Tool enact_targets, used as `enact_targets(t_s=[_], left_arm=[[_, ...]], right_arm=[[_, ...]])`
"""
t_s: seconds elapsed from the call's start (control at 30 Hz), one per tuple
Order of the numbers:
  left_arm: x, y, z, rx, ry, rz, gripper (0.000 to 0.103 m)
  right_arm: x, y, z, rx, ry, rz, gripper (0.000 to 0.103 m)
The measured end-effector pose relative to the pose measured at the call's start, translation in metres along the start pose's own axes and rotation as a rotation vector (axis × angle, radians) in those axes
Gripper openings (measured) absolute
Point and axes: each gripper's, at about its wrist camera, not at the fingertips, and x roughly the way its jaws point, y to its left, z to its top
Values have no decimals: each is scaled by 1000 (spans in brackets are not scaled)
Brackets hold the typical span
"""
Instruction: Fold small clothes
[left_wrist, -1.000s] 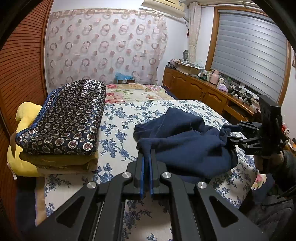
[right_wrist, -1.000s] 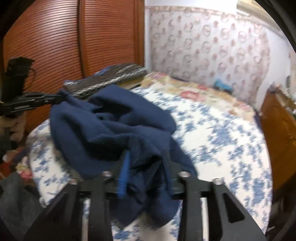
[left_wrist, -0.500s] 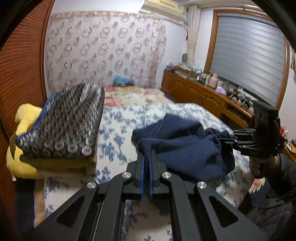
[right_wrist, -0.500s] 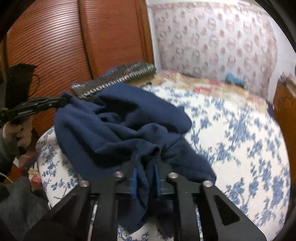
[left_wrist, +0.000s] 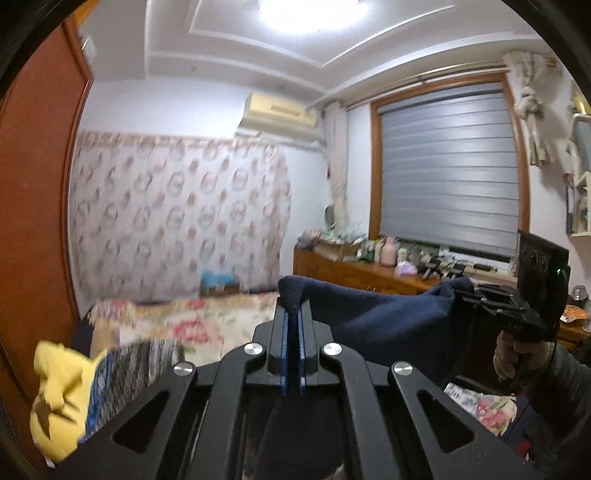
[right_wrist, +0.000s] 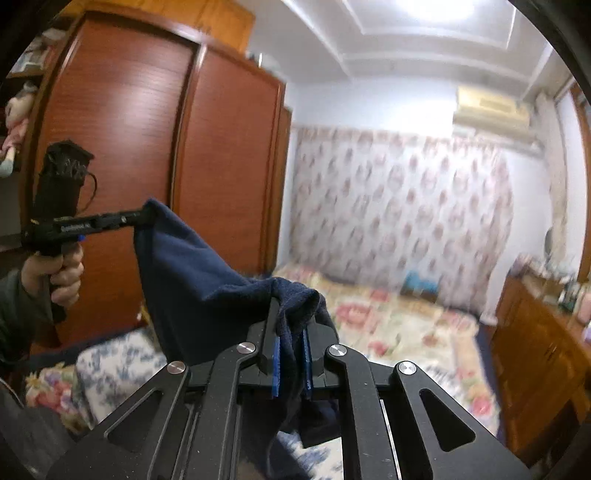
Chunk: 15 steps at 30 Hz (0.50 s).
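The navy garment (left_wrist: 388, 317) hangs in the air above the bed, stretched between the 2 grippers. The left gripper (left_wrist: 293, 314) has its fingers closed narrow on one corner of the cloth, and the right gripper (right_wrist: 291, 332) pinches another bunched part, with loose cloth falling down between and below its fingers.

In my judgement the main risk is a slip: the left grip holds only a small tip of fabric, so a quick shake or pull could free it. Also the bunch in the right grip looks to be more than 1 layer, so the garment may not open flat when it is lowered.

Below is the bed (right_wrist: 391, 325) with a flowered cover, soft and uneven. A yellow and patterned pile of bedding (left_wrist: 92, 376) lies at the left. Around stand a red-brown wardrobe (right_wrist: 147, 147), a patterned curtain (left_wrist: 177, 221), a low wooden cabinet (left_wrist: 351, 271) with many small things, and a window blind (left_wrist: 447, 170).
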Motion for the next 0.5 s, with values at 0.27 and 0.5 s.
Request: enact_targets(t_s=[0.27, 0.5], left_arm=[[-5, -13, 35, 131, -15, 0, 1], [-10, 1, -20, 104, 112, 43, 1]], right_arm=[[-46, 0, 40, -61, -68, -46, 6], [-9, 4, -12, 48, 114, 73, 6]])
